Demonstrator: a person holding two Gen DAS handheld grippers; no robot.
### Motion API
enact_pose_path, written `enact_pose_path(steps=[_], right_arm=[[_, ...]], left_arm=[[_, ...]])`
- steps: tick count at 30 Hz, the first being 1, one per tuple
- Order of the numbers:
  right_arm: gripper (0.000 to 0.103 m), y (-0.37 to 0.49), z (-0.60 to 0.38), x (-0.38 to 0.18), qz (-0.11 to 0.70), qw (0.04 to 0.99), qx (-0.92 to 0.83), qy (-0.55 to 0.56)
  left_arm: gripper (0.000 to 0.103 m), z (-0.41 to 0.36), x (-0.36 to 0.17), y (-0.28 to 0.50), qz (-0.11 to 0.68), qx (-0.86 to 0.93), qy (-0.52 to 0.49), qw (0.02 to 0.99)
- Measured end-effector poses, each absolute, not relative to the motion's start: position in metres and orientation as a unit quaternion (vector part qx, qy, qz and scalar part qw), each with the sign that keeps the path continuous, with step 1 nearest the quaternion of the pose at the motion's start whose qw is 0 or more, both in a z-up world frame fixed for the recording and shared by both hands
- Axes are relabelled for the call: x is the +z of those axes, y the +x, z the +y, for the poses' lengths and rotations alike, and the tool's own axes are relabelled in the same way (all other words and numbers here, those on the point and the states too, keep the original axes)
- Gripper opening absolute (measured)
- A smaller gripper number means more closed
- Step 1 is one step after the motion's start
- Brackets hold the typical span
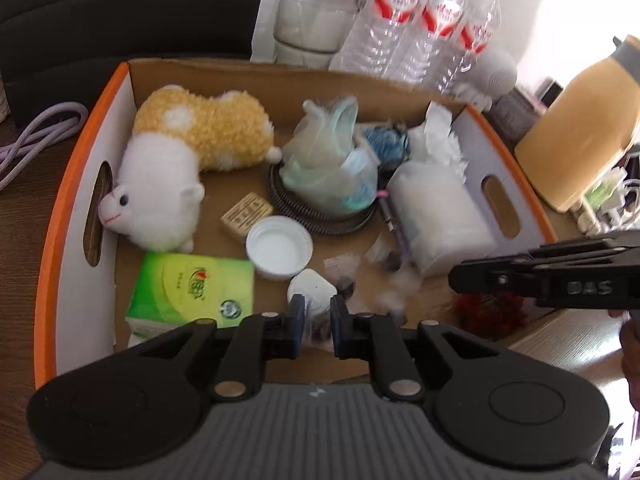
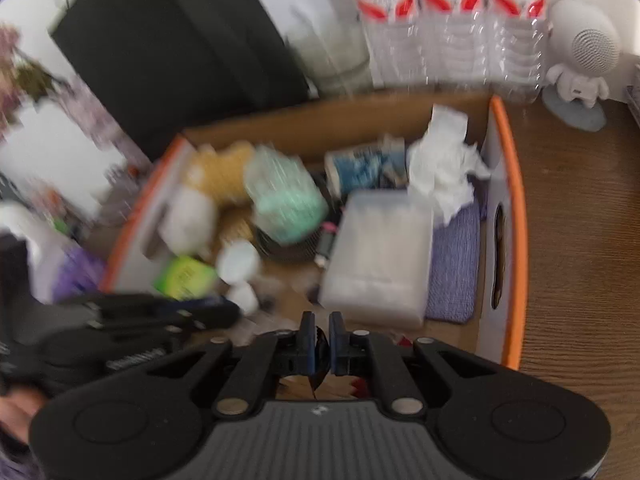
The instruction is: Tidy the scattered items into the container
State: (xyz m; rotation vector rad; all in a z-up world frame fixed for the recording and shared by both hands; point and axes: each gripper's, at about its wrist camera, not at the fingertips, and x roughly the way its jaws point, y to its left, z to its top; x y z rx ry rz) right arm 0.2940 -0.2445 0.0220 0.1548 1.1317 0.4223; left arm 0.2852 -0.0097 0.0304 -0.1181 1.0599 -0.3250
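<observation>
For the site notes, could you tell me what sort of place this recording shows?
Probably a lived-in home or office desk: a wooden tabletop holds a cardboard box of odds and ends, water bottles stand behind it, and a cream kettle-like jug sits beside chargers.

box (image 1: 72, 184): plush lamb (image 1: 180, 168), green tissue pack (image 1: 192, 292), white lid (image 1: 279, 246) | left claw (image 1: 318, 326): slightly parted above it

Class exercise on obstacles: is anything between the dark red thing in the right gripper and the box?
Nothing visible: the right gripper holds the dark red thing just above the open box, with bare cardboard showing beneath it.
</observation>
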Motion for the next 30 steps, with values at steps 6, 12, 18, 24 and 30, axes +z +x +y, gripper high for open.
enact_pose_path(steps=[6,12,18,24,30], right_arm=[[0.033,0.296,-0.248,0.019,0.539,0.82,0.178,0.074],[0.067,0.297,-0.262,0.056,0.517,0.838,0.155,0.08],[0.08,0.304,-0.268,0.084,0.509,0.849,0.119,0.078],[0.086,0.305,-0.256,0.082,0.522,0.849,0.062,0.054],[0.086,0.29,-0.244,0.079,0.484,0.873,0.057,0.024]], left_arm=[[0.041,-0.003,0.049,0.283,0.497,-0.152,-0.059,0.852],[0.082,0.005,0.089,0.279,0.481,-0.09,-0.056,0.87],[0.103,0.001,0.115,0.275,0.477,-0.021,-0.033,0.878],[0.103,-0.003,0.119,0.272,0.479,0.014,-0.012,0.878],[0.103,-0.01,0.123,0.251,0.369,0.06,0.036,0.927]])
